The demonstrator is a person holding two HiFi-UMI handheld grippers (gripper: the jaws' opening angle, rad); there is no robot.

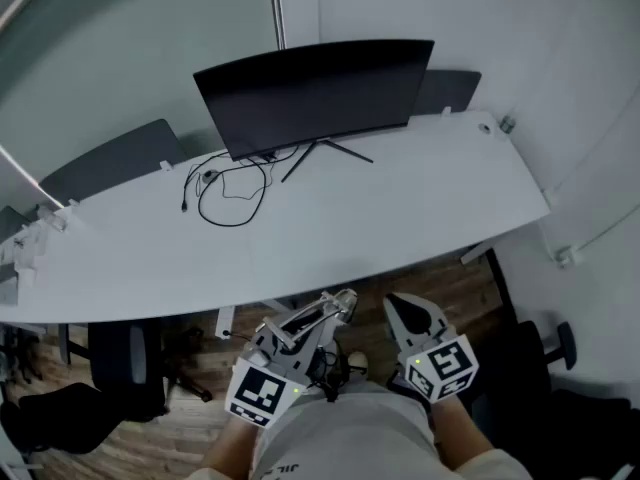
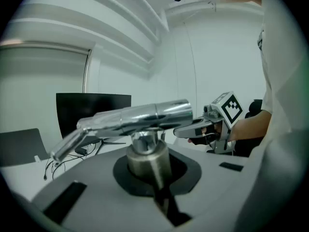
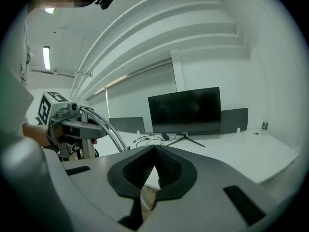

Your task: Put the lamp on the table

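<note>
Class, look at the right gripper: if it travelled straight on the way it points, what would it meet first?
Probably the table, whose near edge lies just beyond the right gripper's tips. Depth is unclear: if it cleared the tabletop, the monitor would be next.

Lamp (image 2: 140, 117) base unseen, perhaps beneath the left jaws.

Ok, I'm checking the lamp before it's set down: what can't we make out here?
- The lamp, lower end: left gripper view, swallowed by the closed jaws of the left hand-held gripper.
- Its overall shape: head view, mostly covered by that gripper.
- A small item at the far right corner of the table: head view, too small.
</note>
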